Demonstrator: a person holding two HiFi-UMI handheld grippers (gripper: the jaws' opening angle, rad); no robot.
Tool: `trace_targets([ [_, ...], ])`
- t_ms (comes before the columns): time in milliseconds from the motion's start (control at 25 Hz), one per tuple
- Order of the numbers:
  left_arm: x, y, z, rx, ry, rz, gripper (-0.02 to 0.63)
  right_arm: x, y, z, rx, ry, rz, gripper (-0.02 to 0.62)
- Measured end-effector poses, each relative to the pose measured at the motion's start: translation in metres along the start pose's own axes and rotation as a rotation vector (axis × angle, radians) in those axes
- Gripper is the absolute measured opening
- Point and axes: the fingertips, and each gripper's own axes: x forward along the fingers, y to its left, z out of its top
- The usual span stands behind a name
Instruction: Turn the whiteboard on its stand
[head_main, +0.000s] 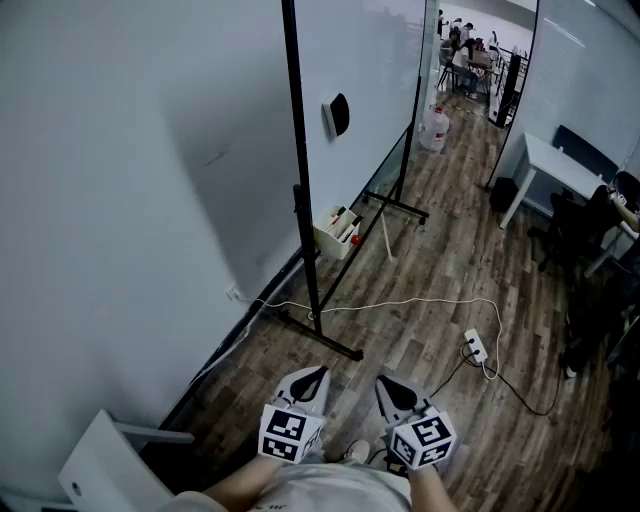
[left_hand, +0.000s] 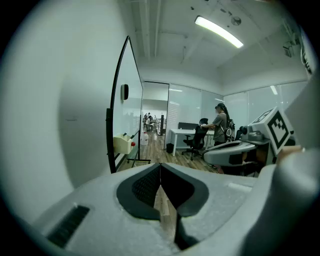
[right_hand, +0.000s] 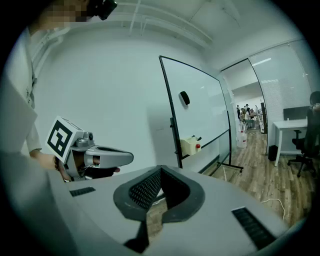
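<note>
I'm looking down on a wood-plank floor (head_main: 430, 280). The whiteboard stand's near foot bar (head_main: 322, 336) rests on it. A thin white cable (head_main: 400, 303) runs from the wall side, past that bar, and loops over to a white power strip (head_main: 476, 346). A dark cord (head_main: 520, 396) trails off from the strip. Farther off stand a water jug (head_main: 434, 128), a white desk (head_main: 560, 168) and a black bin (head_main: 502, 192) beside the desk's leg.

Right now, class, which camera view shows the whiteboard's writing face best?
The right gripper view: the whiteboard shows most of its face there. The head view looks steeply along it from above; the left gripper view sees it nearly edge-on.
</note>
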Motion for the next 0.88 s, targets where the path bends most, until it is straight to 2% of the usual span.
trace_targets([
  [480, -0.004, -0.010, -0.002, 0.005, 0.000, 0.005, 0.011, -0.010, 0.003, -0.006, -0.008, 0.014, 0.024, -0.005],
  [680, 0.002, -0.018, 0.001, 0.008, -0.008, 0.018, 0.011, -0.018, -0.004, 0.003, 0.028, -0.038, 0.049, -0.005],
  [880, 0.006, -0.034, 0.007, -0.027, -0.038, 0.026, 0.011, -0.027, -0.010, 0.000, -0.005, -0.032, 0.072, -0.005],
])
